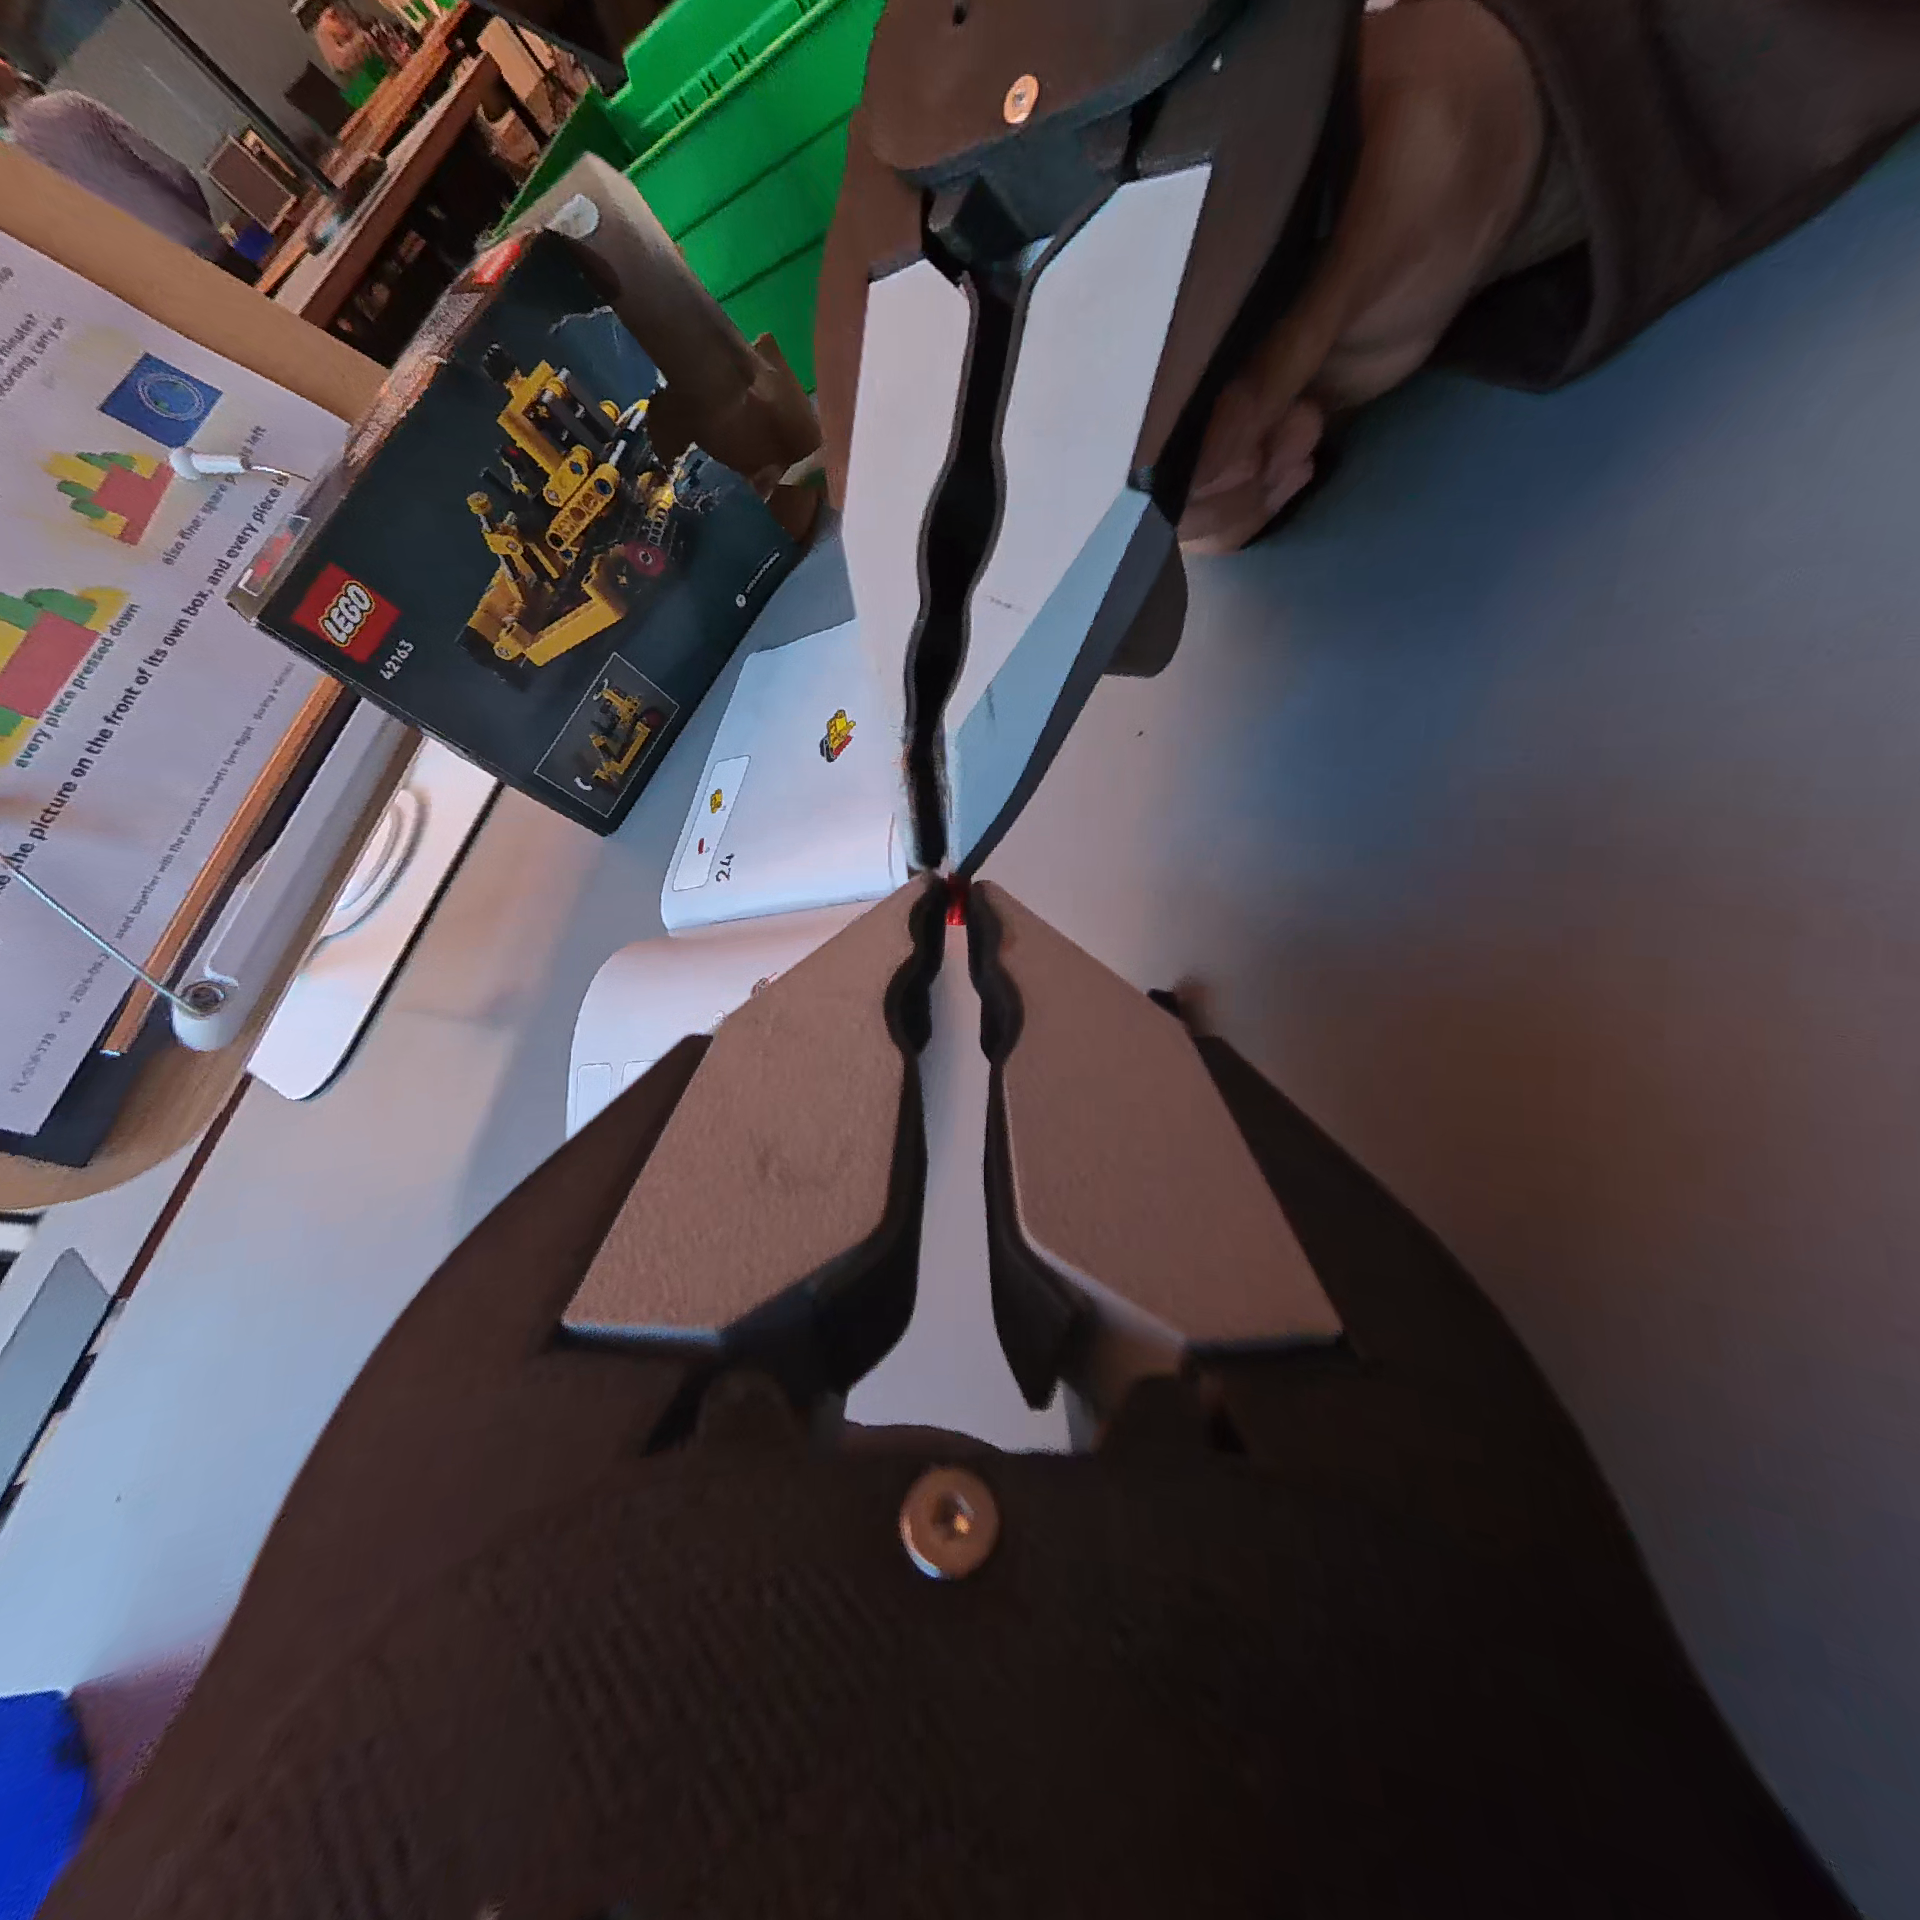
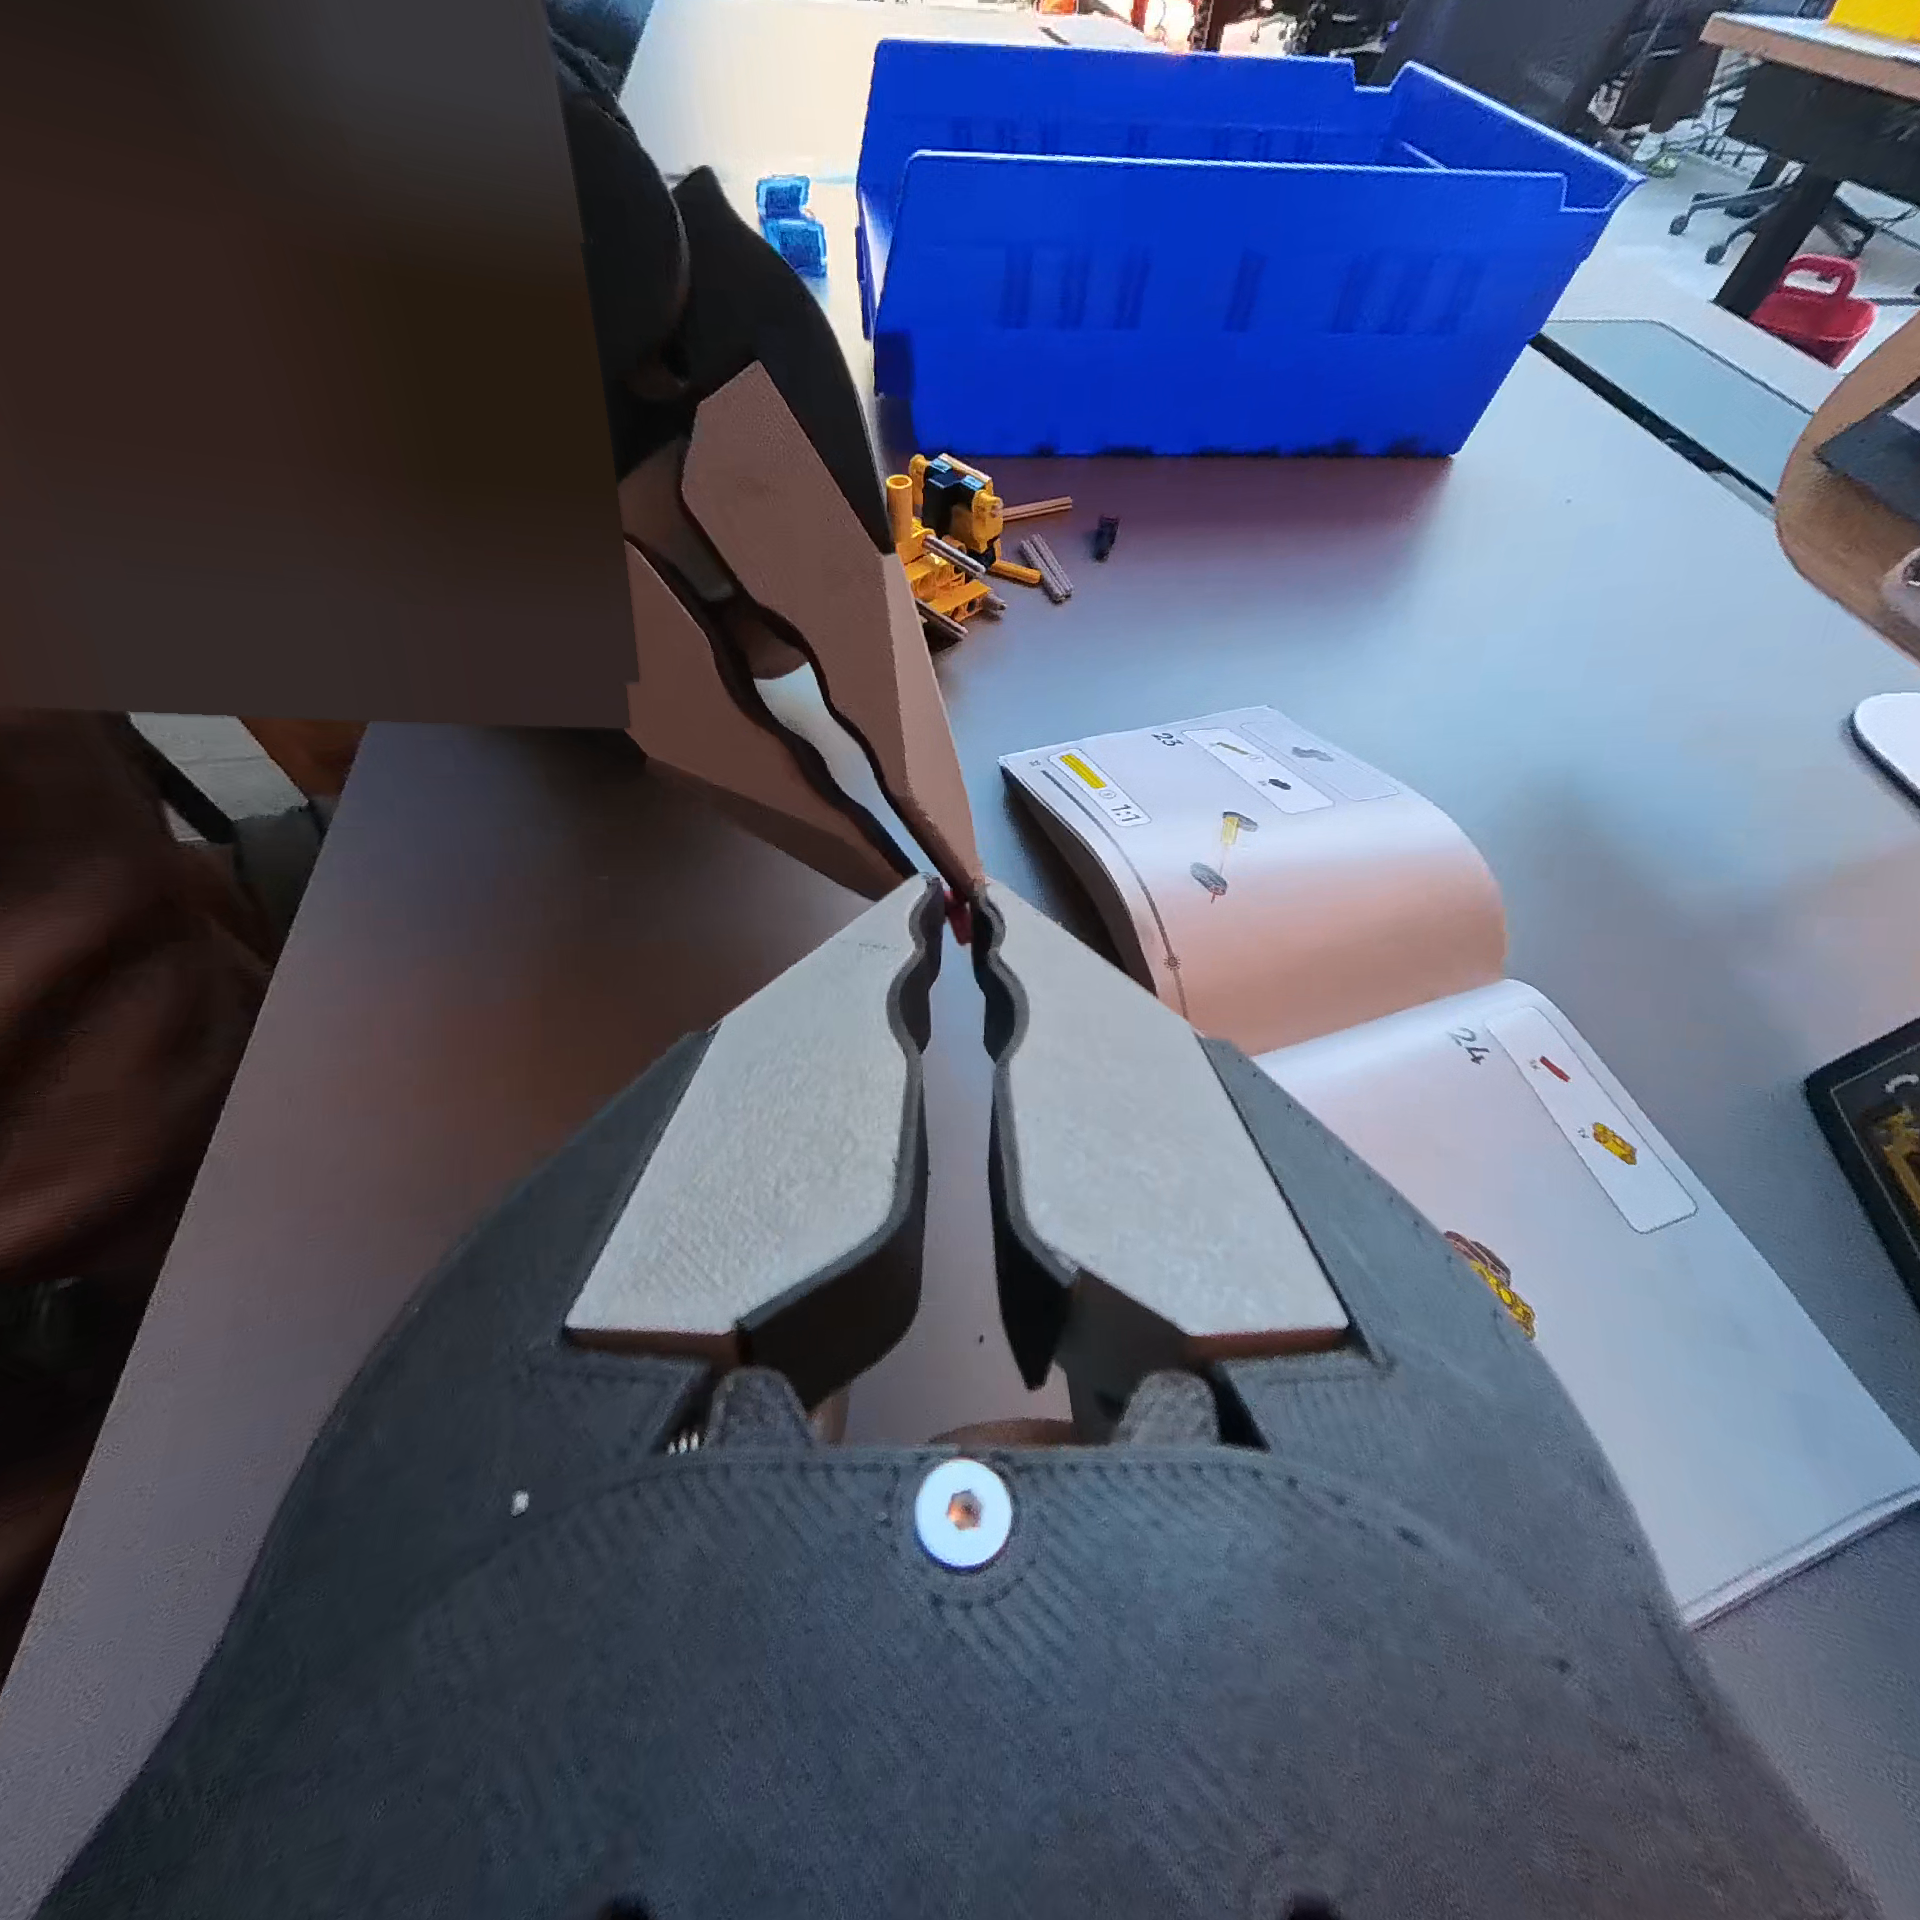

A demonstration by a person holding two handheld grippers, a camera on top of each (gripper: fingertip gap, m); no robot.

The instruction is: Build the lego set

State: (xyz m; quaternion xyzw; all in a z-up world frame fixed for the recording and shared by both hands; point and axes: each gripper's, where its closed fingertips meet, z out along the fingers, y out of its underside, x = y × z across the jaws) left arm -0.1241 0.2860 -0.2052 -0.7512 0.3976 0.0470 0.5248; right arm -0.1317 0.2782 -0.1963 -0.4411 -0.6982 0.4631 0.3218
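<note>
Both claws met tip to tip over the tabletop, left claw and right claw each narrowed on one small red pin. Handover probably needed one grip kept firm until release, or the pin would drop.

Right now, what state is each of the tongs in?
Left tongs: closed on the small red piece.
Right tongs: closed, tip to tip on the same piece.

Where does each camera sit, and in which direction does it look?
Left wrist view: sits on the left gripper, looks along its fingers at the right gripper's tips, LEGO box and green bins; a hand shows.
Right wrist view: sits on the right gripper, looks over the table at the partly built yellow model and blue bin.
Shared: both grippers tip to tip around a small red piece, and the open instruction booklet.
</note>
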